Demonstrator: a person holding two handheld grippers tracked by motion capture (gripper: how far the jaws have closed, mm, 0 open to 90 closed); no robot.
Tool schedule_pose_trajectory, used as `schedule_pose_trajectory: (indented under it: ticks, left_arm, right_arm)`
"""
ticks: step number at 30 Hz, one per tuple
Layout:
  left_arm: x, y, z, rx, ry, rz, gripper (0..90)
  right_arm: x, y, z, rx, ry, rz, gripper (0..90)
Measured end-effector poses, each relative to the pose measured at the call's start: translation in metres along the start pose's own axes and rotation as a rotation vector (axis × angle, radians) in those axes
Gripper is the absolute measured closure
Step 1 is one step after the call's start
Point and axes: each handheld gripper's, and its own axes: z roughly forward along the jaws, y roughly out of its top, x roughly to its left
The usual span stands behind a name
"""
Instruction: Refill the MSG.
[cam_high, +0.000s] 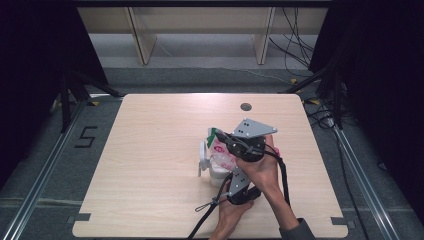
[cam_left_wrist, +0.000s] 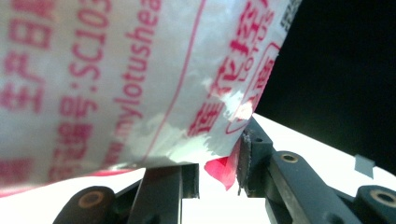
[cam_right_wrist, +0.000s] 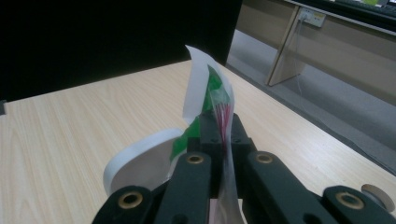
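Observation:
A crinkly plastic bag (cam_high: 220, 152) printed in red, white and green stands just right of the table's middle, over a white cup-like container (cam_high: 210, 172). My right gripper (cam_high: 220, 137), under its grey plate, is shut on the bag's top edge (cam_right_wrist: 201, 88), with the film pinched between the pads. The container's white rim (cam_right_wrist: 135, 163) curves below it. My left gripper (cam_high: 229, 179) points at the container from the near side. In the left gripper view the bag (cam_left_wrist: 116, 79) hangs close above my left gripper (cam_left_wrist: 218, 168). Its jaws stand apart, with a red corner of the bag (cam_left_wrist: 223, 169) dangling in the gap.
The light wooden table (cam_high: 150, 150) has a round cable hole (cam_high: 245, 106) near its far edge. Behind it are wooden shelf legs (cam_high: 142, 42), and cables (cam_high: 295, 45) lie on the floor at right. Both black gripper cables trail toward the near edge.

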Motion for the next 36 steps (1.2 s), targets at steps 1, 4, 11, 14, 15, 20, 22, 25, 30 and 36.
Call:
schedule_pose_trajectory:
  ticks: [1,4,11,14,15,20,22,25,30,36]
  left_arm:
    - [0.001,0.0,-0.001,0.01,-0.001,0.002,72.2]
    - [-0.001,0.0,-0.003,0.011,0.003,-0.036,71.5]
    - [0.002,-0.001,-0.006,0.044,0.012,-0.041,69.1]
    - [0.002,-0.002,-0.005,0.048,-0.005,-0.038,68.6]
    - [0.002,-0.002,-0.006,0.059,-0.005,-0.039,68.2]
    - [0.002,-0.001,-0.007,0.076,-0.014,-0.04,65.2]
    - [0.003,-0.001,-0.007,0.073,-0.023,-0.052,63.6]
    - [0.003,0.0,-0.009,0.09,-0.03,-0.048,60.2]
    - [0.004,0.0,-0.013,0.129,-0.029,-0.046,51.5]
    - [0.004,-0.001,-0.02,0.142,-0.008,-0.044,45.0]
  right_arm:
    - [-0.001,-0.001,-0.002,-0.017,-0.009,0.007,89.8]
    - [-0.002,-0.002,-0.007,-0.027,-0.001,0.016,89.9]
    - [-0.007,-0.004,-0.015,-0.057,0.02,0.038,90.0]
    - [-0.009,-0.007,-0.019,-0.06,0.019,0.044,90.0]
    - [-0.01,-0.008,-0.02,-0.072,0.016,0.047,90.0]
    - [-0.014,-0.011,-0.03,-0.089,0.03,0.08,90.0]
    - [-0.015,-0.012,-0.034,-0.104,0.034,0.093,90.0]
    - [-0.017,-0.014,-0.04,-0.107,0.054,0.116,90.0]
    - [-0.026,-0.022,-0.052,-0.131,0.059,0.154,90.0]
    - [-0.039,-0.031,-0.061,-0.171,0.077,0.219,90.0]
